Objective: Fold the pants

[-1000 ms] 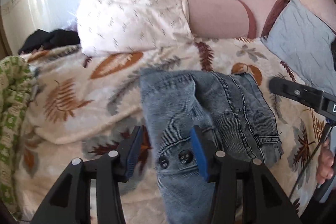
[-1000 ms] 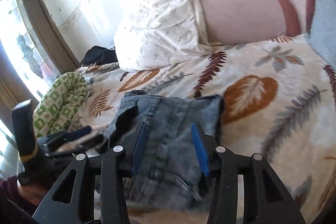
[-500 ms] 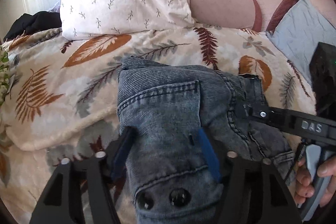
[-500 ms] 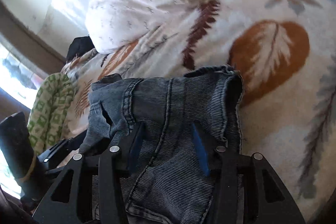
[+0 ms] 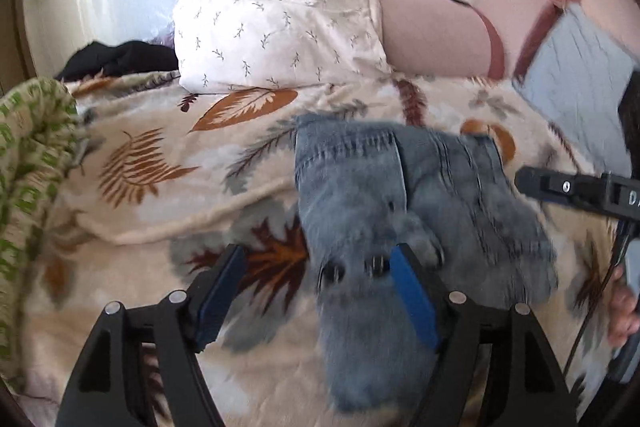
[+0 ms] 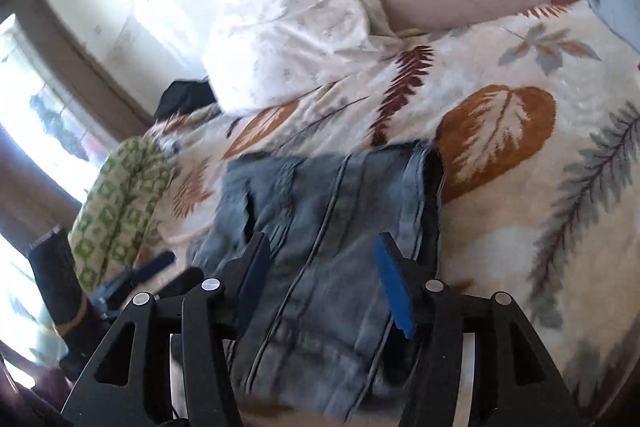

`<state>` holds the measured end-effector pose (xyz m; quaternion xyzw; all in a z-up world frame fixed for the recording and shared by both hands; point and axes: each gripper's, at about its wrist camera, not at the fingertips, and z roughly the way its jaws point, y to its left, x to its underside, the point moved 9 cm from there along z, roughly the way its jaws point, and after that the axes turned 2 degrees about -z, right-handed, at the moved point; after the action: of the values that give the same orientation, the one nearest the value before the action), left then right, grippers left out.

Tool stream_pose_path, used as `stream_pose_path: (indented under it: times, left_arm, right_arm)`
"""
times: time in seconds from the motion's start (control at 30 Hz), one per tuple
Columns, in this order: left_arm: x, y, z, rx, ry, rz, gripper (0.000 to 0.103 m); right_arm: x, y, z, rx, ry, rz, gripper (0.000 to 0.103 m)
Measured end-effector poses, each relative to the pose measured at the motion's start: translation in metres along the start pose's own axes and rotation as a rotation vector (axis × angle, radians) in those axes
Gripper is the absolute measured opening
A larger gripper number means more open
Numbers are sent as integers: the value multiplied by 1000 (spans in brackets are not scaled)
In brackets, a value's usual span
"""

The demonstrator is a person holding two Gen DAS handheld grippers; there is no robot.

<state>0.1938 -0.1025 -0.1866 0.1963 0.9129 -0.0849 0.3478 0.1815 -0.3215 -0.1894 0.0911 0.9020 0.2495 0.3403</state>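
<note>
Left gripper point(image 5: 316, 263): one, two black fingers with blue pads point(image 5: 412, 301). Jaws stand wide and have just been opening; the right pad lies against the denim edge, the left pad is apart over bare blanket. Nothing is gripped.

Right gripper point(image 6: 320, 279): one, same build. Jaws stand partly apart and have just been opening; denim lies between and beneath the fingers, pads not pressing on it.

Pants point(image 5: 400, 195): one pair, blue-grey denim, folded into a compact bundle lying on the blanket just ahead of both grippers. Two dark buttons point(image 5: 352, 267) sit at the near edge.

Blanket point(image 5: 152, 187): one, cream with brown and grey leaf print, covering the bed.

Pillow point(image 5: 280, 27): one, white with a small sprig print, behind the pants. Pink bolster point(image 5: 432, 31): one, beside the pillow.

Left wrist view only: the buttons, a pale blue cushion point(image 5: 572, 75), the other gripper's finger tip at the right edge, and a hand point(image 5: 624, 303) holding that handle.

Right wrist view only: a bright window point(image 6: 36, 107) at left, and the far side seam of the pants.

Both views: one green patterned cloth point(image 6: 120, 211), one dark garment point(image 5: 120, 61).
</note>
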Motion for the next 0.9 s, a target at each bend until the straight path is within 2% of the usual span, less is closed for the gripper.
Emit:
stream_pose_path:
  times: [0.1, 0.2, 0.3, 0.5, 0.57, 0.63, 0.73, 0.83, 0.9]
  left_arm:
    - [13, -4, 1, -5, 25, 39, 77]
    - [16, -2, 7, 11, 41, 18, 77]
    - [22, -4, 18, 27, 78, 15, 79]
    - [28, -4, 27, 32, 60, -18, 81]
    - [30, -3, 29, 29, 53, -23, 83]
    - [28, 1, 29, 29, 68, -49, 90]
    - [21, 7, 20, 63, 101, -93, 90]
    - [-4, 12, 1, 40, 24, -42, 90]
    - [-28, 17, -5, 15, -24, -17, 90]
  right_arm:
    - [15, 18, -1, 17, 17, -75, 54]
    - [33, 32, 3, 37, 48, -137, 54]
    - [58, 22, 16, 95, 116, -134, 53]
    - [70, 13, 28, 80, 144, -143, 54]
    - [71, 10, 31, 72, 158, -141, 55]
    - [71, 10, 32, 67, 163, -136, 55]
    - [64, 11, 27, 37, 169, -105, 57]
    - [47, 14, 12, -29, 161, -15, 58]
    - [23, 18, -4, -56, 70, -18, 65]
